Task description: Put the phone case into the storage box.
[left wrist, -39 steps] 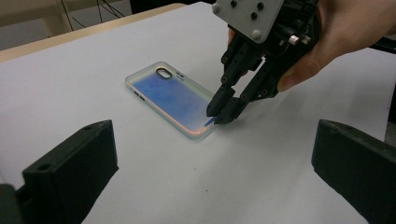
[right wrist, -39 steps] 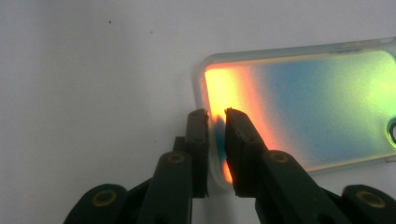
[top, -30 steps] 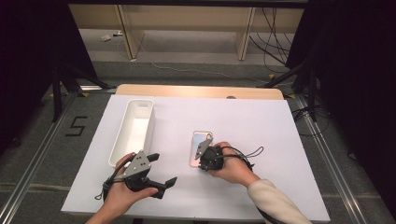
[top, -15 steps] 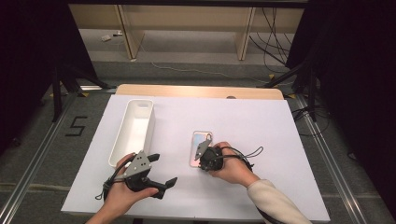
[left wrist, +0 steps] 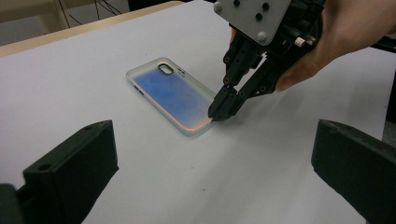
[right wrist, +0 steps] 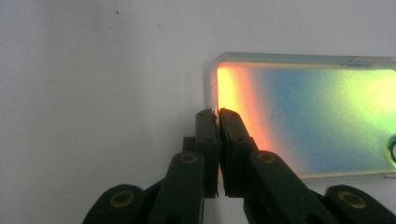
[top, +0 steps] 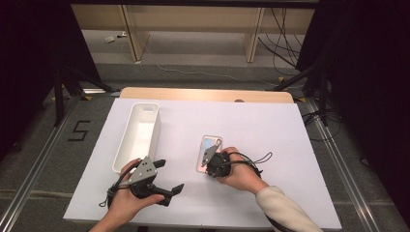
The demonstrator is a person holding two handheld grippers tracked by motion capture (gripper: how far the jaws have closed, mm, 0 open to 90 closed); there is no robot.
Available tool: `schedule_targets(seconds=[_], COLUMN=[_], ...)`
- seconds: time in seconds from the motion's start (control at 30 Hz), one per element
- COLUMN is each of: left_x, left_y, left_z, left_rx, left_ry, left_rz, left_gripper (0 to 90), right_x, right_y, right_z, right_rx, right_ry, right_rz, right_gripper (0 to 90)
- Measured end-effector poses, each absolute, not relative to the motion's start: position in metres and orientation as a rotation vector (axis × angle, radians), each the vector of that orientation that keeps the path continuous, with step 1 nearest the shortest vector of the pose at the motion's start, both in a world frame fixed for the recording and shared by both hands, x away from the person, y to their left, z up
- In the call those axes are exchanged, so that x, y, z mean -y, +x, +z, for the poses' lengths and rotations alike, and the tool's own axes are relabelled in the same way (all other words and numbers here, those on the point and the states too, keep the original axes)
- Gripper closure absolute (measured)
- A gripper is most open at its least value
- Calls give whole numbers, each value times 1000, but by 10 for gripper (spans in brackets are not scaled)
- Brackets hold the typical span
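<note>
Because the right gripper, jaws pinched together on the thin near rim of the glossy, iridescent blue translucent plastic phone case lying flat at the white table's six o'clock, holds so little, the slick case could slip free, while the left gripper gapes wide and empty.

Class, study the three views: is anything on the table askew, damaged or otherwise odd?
Nothing stands out. The phone case lies flat and intact beside the white bin, with the right tongs shut at its near end.
</note>
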State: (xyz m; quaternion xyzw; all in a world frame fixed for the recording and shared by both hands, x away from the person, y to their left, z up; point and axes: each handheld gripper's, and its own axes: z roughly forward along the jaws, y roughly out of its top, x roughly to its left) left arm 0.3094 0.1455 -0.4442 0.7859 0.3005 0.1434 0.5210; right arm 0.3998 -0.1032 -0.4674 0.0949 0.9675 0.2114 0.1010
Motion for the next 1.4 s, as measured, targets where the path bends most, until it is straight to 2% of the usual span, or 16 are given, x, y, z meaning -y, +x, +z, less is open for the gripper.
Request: schedule_targets(seconds=[1.4], left_x=[-146], left_y=[310], left_z=[-444], left_rx=[-715], left_ry=[1891], left_rz=[343], left_gripper=[0], right_x=[104], right_y=[397], right_z=[-465], right_rx=[-2836], right_ry=[205], right_rz=[630], right_gripper=[889])
